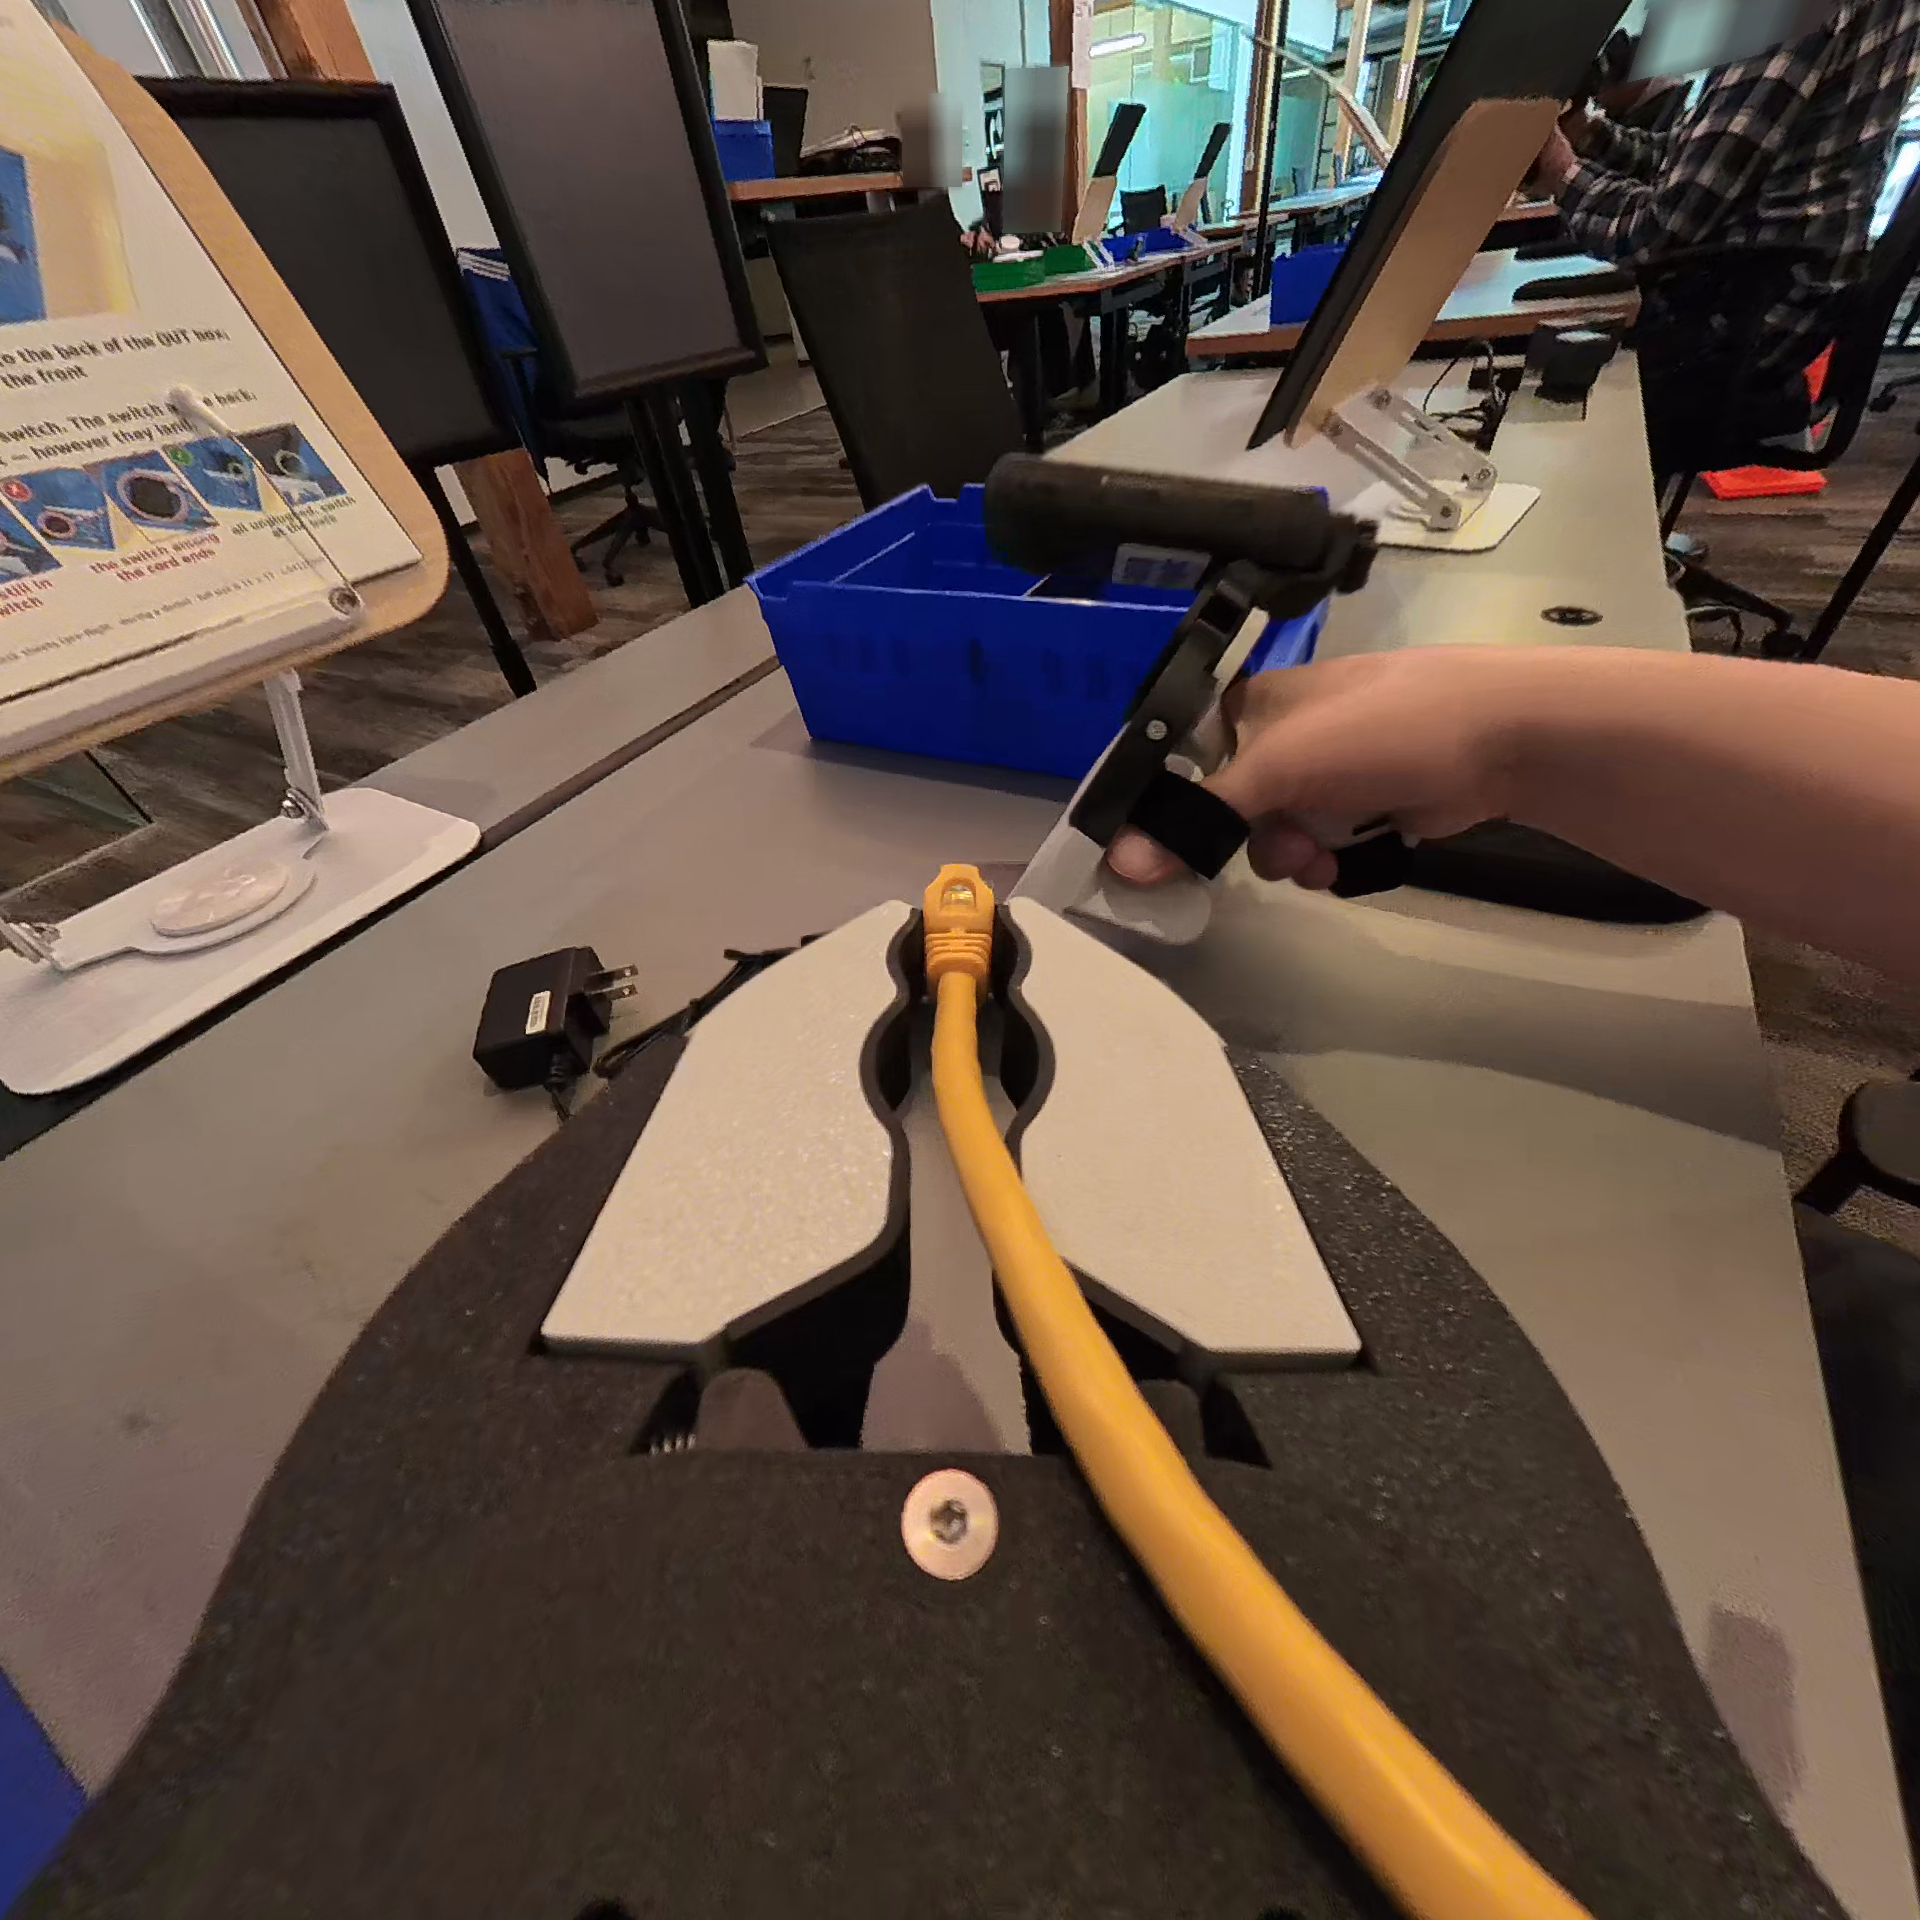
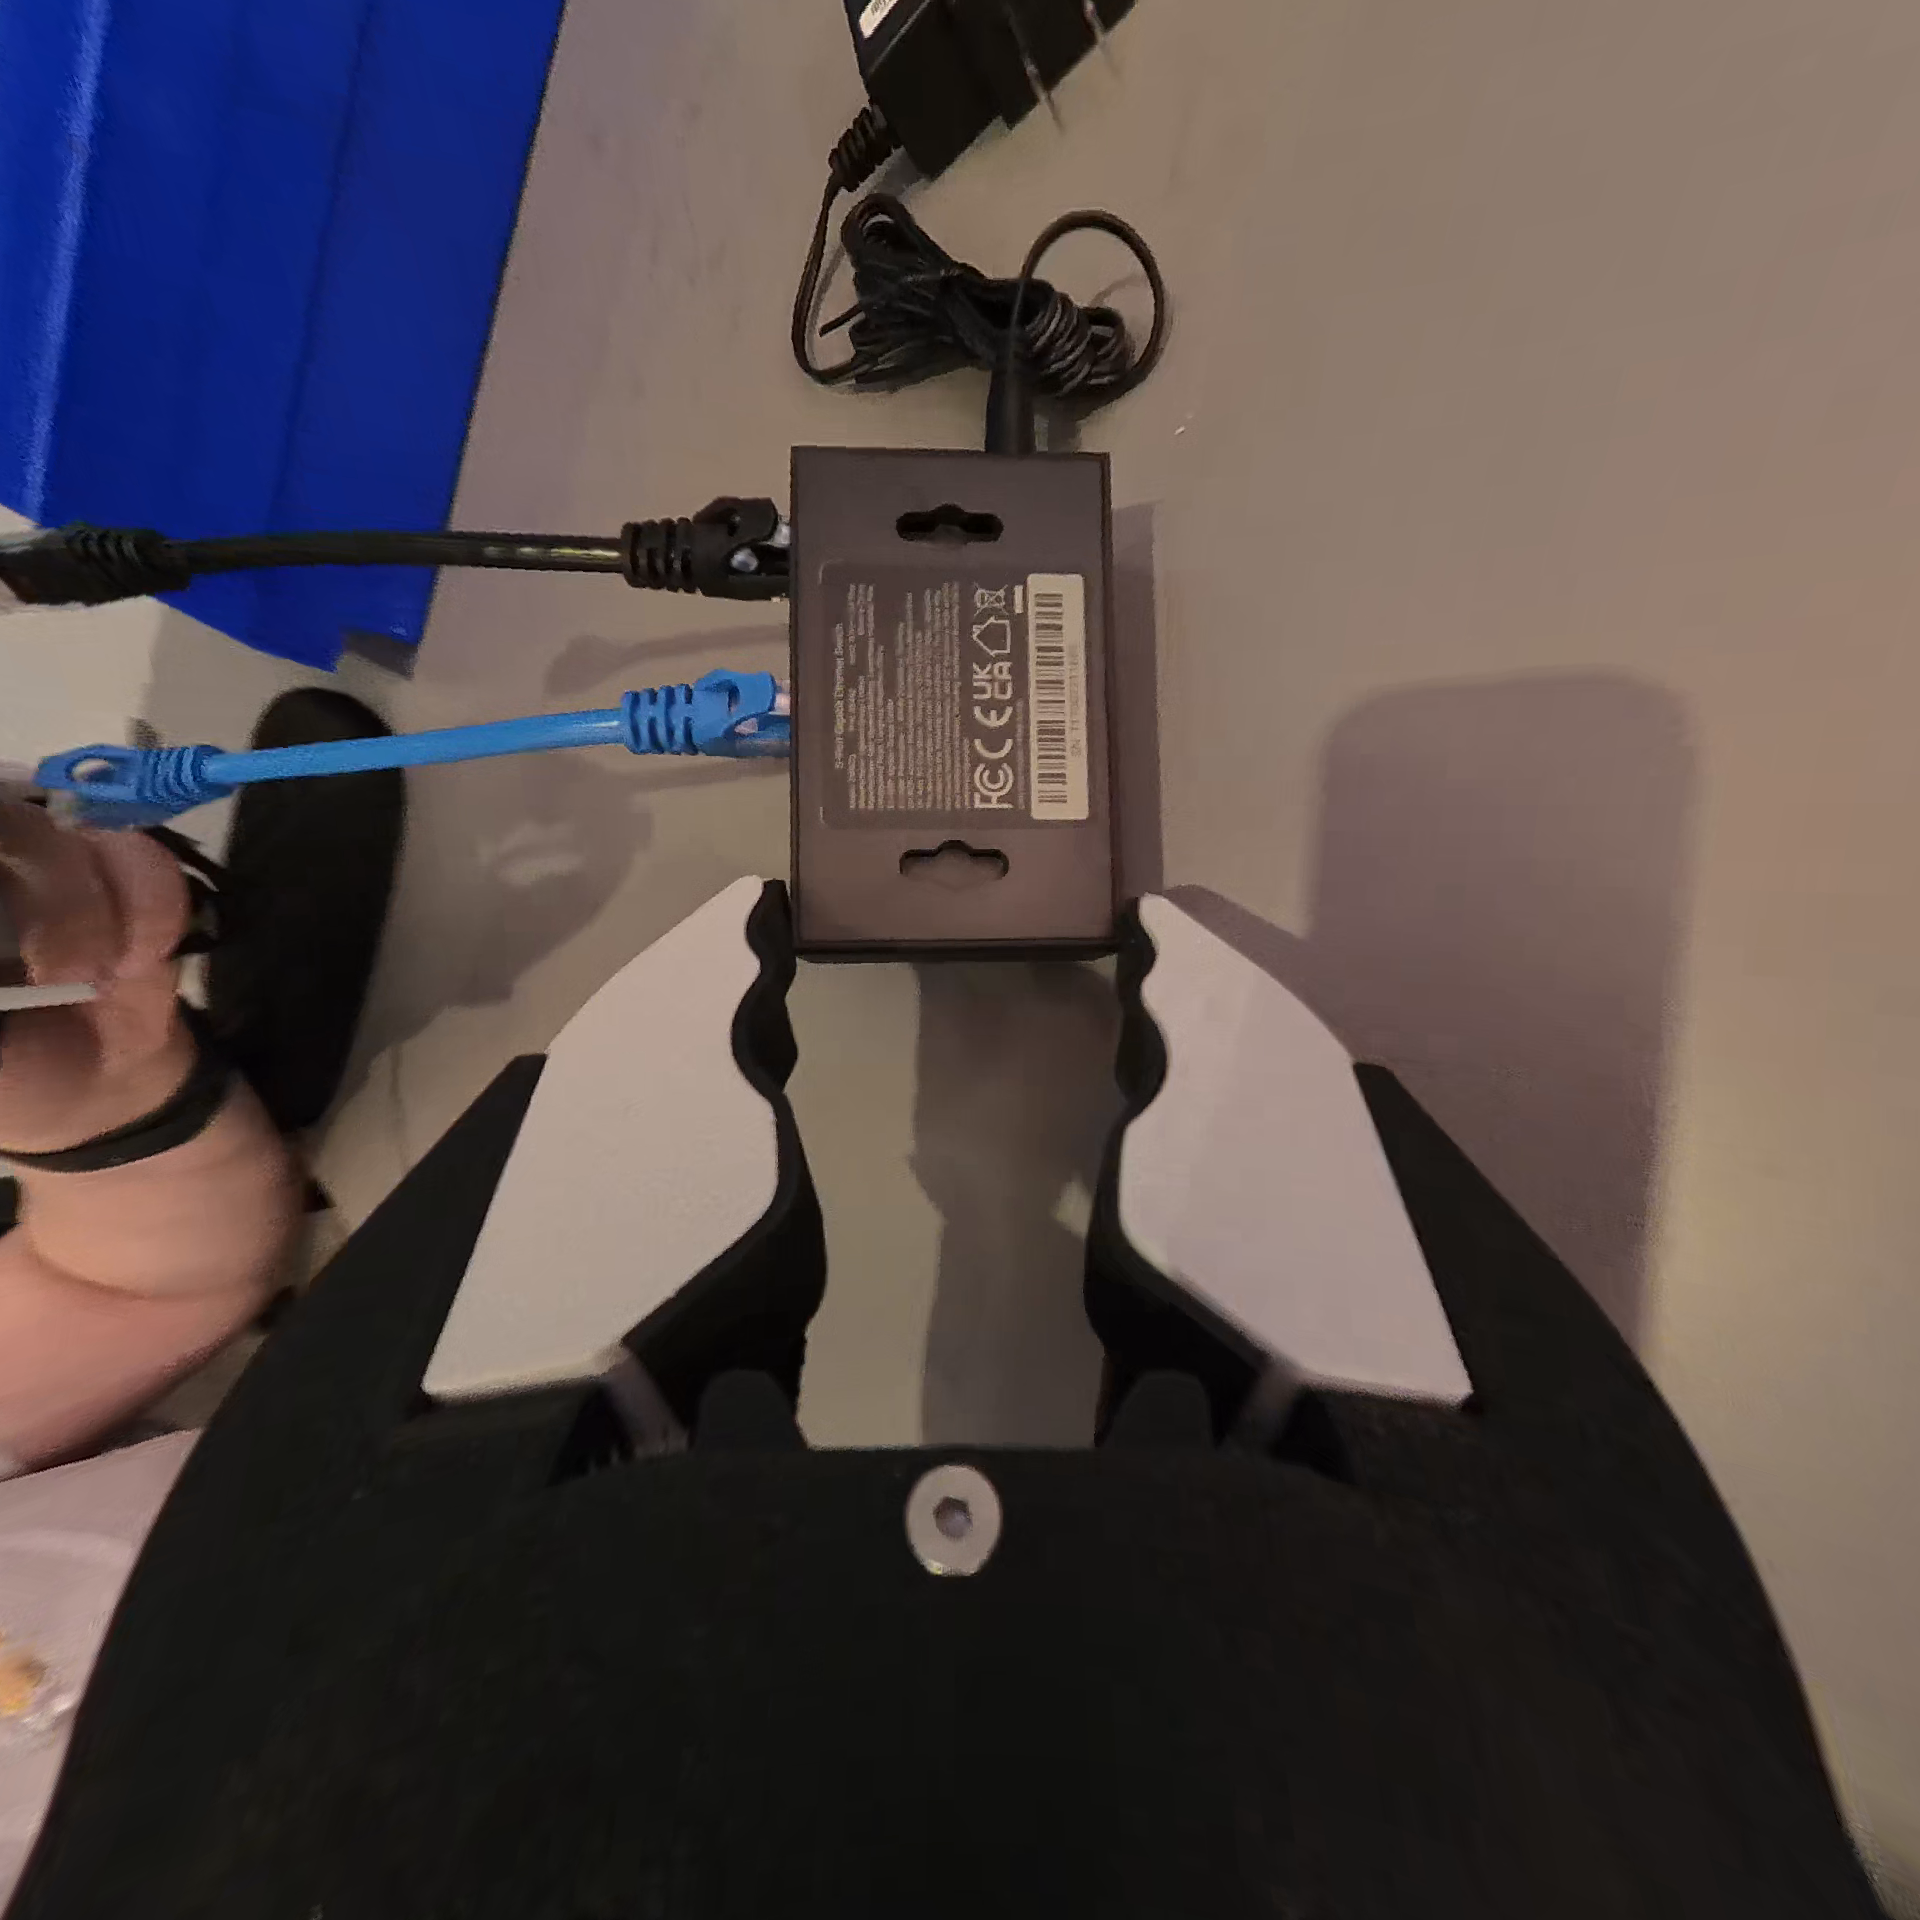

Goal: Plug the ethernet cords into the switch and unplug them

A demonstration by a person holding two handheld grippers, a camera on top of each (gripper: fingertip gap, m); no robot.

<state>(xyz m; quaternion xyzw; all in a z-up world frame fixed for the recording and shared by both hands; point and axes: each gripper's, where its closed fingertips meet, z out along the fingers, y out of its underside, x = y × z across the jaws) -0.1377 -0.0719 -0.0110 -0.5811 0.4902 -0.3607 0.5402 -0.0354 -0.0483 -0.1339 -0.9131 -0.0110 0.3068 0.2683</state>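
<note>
Already the switch (image 2: 951, 696) lies label side up on the grey table (image 2: 1455, 416), its near end gripped between the pads of the right tongs (image 2: 951, 920), which press on its two sides. Two cords are seated in ports on its left edge: a black ethernet cord (image 2: 686, 556) toward the far end and a blue ethernet cord (image 2: 696, 717) nearer the tongs. A third, the yellow ethernet cord (image 1: 961, 925), is not yet plugged; the left tongs (image 1: 958, 935) are closed on its boot, with the clear connector tip poking out past the fingertips and the cable trailing back toward the camera. By that count the plugging half looks partly done, with the yellow cord and perhaps others still to go in, and all of the unplugging left. How many ports the switch has, and which stand free, cannot be seen, since the port face is turned away. The free ends of the black and blue cords run off the left edge, by a blurred hand (image 2: 94, 1039). Beyond the switch lie its power adapter (image 1: 540, 1013), unplugged from any outlet, and a coiled black lead (image 2: 966, 301); a blue bin (image 1: 987, 644) stands farther back.
</note>
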